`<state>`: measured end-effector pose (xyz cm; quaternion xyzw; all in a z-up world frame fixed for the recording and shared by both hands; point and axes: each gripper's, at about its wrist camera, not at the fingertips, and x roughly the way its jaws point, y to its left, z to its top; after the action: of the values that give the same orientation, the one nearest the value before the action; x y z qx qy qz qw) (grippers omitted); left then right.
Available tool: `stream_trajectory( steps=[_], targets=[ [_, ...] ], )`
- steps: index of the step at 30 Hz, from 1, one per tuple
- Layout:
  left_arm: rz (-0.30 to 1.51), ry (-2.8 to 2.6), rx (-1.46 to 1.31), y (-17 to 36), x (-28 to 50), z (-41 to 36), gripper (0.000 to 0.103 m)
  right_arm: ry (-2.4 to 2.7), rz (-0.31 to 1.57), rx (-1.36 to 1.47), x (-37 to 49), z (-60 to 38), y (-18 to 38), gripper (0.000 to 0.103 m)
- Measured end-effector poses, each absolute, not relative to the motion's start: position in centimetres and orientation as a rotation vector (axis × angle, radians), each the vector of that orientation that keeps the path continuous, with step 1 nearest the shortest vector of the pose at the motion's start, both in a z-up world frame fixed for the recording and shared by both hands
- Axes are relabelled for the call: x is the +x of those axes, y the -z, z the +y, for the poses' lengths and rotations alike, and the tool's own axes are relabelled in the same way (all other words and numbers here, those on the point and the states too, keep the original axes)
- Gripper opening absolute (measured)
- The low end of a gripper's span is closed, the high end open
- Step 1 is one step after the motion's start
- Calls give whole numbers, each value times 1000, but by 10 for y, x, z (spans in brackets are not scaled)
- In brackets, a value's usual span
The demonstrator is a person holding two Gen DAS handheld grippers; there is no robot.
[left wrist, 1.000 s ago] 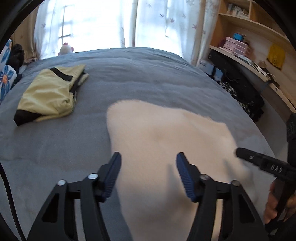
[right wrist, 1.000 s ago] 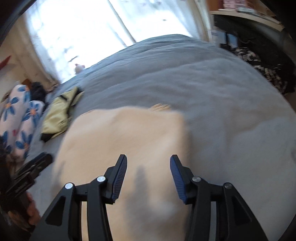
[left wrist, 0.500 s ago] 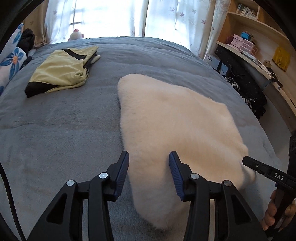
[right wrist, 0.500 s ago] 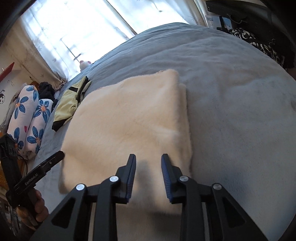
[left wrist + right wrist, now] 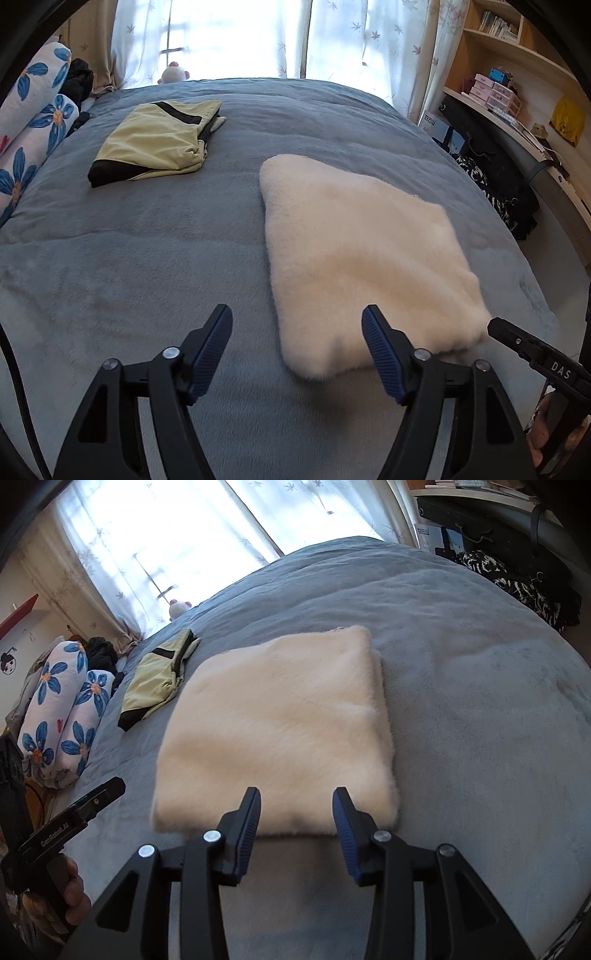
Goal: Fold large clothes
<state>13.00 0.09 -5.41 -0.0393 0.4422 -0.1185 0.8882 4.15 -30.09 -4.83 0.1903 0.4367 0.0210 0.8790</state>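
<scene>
A folded cream fleece garment lies flat on the grey bedspread, w/ a folded yellow-and-black garment well apart toward the window & floral pillows at the bed's edge. The left gripper hangs just short of the fleece's near corner, jaws just opened wide, nothing btwn them. The right gripper, jaws also just opening, stands released at the near edge, gripping nothing.
</scene>
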Motion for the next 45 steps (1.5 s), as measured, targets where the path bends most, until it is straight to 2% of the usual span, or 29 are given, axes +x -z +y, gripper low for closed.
stream_trajectory(
  steps=[15,19,23,25,36,45],
  targets=[
    [911,266,-39,41,98,-2,75,-61,912,358,14,-282,37,43],
    [915,270,-41,40,98,-3,75,-47,912,329,16,-281,37,52],
    [930,312,-63,41,102,-4,83,-18,915,284,24,-285,34,58],
    [941,329,-70,41,104,-7,83,16,930,287,30,-291,35,67],
    [984,299,-91,45,134,-1,83,43,968,351,64,-330,34,67],
    [1086,355,-251,80,177,10,83,48,1020,490,93,-371,53,67]
  ],
)
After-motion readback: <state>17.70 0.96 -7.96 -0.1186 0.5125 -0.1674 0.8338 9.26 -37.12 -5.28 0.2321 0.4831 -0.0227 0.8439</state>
